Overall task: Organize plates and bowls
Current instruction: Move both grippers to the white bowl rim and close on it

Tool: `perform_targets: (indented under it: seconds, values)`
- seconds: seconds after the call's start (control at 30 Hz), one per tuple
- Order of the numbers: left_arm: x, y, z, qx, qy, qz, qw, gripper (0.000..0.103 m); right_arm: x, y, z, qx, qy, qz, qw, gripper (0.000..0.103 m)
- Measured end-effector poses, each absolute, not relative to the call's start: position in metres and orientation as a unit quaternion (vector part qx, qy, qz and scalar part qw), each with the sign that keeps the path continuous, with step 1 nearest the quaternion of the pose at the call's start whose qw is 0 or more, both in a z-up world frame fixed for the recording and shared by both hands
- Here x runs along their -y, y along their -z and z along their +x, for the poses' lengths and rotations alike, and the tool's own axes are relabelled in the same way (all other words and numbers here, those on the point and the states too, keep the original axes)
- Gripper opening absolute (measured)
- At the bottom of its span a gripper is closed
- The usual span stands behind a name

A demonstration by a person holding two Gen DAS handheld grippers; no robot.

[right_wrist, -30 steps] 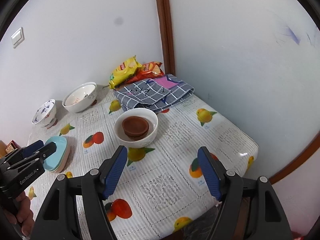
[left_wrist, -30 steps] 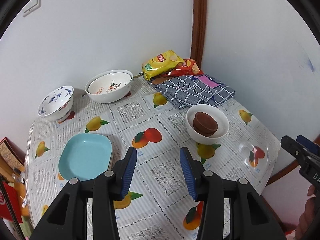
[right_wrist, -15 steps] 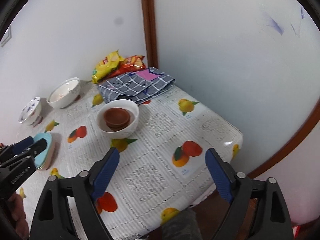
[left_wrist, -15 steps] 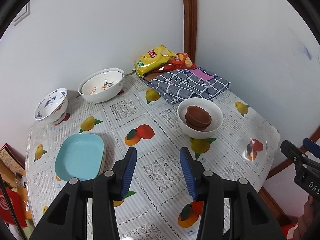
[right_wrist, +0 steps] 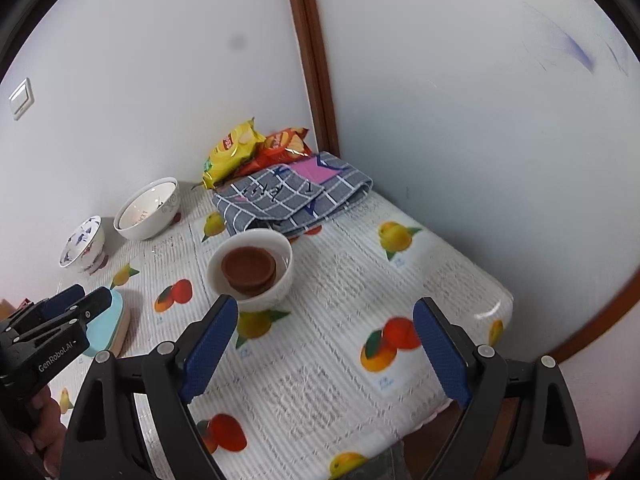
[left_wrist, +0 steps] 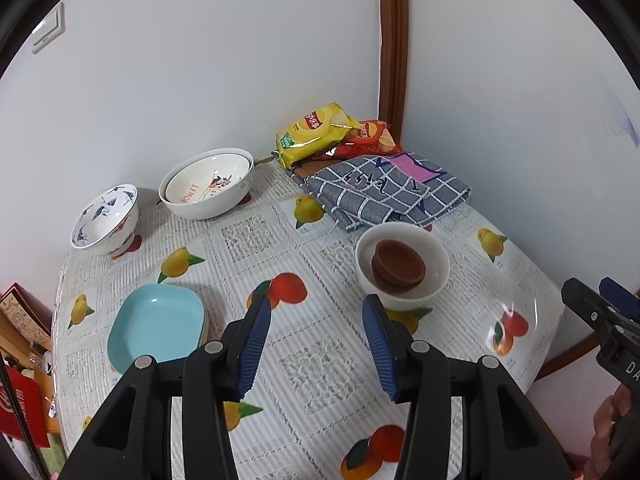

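A: Four groups of crockery sit on the surface [left_wrist: 304, 364], and most look nested already. Right of centre in the left wrist view, a white bowl [left_wrist: 403, 266] holds brown bowls [left_wrist: 398, 266]. At upper left, a large white bowl [left_wrist: 208, 190] has a second one inside it. A blue-patterned bowl [left_wrist: 106, 220] stands alone near the left edge, and teal plates [left_wrist: 158, 326] are stacked at lower left.

B: So what's left?

A: I'd judge the lone patterned bowl, and perhaps gathering the stacks closer. Nothing is in hand: the left hand-held gripper [left_wrist: 314, 344] has its jaws partly apart and empty, over bare cloth. The right hand-held gripper [right_wrist: 324, 350] has just been opening and stands wide, with nothing between its jaws.

B: And around them?

A: A fruit-print tablecloth covers the surface. A folded checked cloth [left_wrist: 388, 192] and two snack bags [left_wrist: 324, 132] lie toward the far corner, where pale walls meet at a brown strip [left_wrist: 394, 44]. A light switch [left_wrist: 48, 34] is at the upper left.
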State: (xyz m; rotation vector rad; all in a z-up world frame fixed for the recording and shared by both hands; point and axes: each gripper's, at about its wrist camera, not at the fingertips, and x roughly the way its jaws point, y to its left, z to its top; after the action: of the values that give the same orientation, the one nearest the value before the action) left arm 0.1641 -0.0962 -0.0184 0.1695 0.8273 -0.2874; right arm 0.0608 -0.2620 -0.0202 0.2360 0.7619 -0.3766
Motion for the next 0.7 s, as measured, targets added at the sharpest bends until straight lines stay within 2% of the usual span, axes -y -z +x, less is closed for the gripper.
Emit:
perform_targets:
  seconds: [0.27, 0.47, 0.6, 0.7]
  values:
    - [0.108, 0.028, 0.192, -0.412, 0.134, 0.07, 0.899, 0.046, 0.276, 0.026, 0.094, -0.353, 0.15, 0.12, 0.916, 0.087]
    - [0.11, 0.047, 0.218, -0.436, 0.135, 0.047, 0.889, 0.046, 0.287, 0.048, 0.124, -0.372, 0.12, 0.131, 0.911, 0.077]
    - [0.116, 0.06, 0.232, -0.45, 0.143, 0.037, 0.881, 0.046, 0.295, 0.066, 0.14, -0.388, 0.119, 0.141, 0.903, 0.067]
    - [0.122, 0.07, 0.24, -0.458, 0.145, 0.036, 0.876, 0.046, 0.302, 0.08, 0.151, -0.398, 0.113, 0.157, 0.897, 0.065]
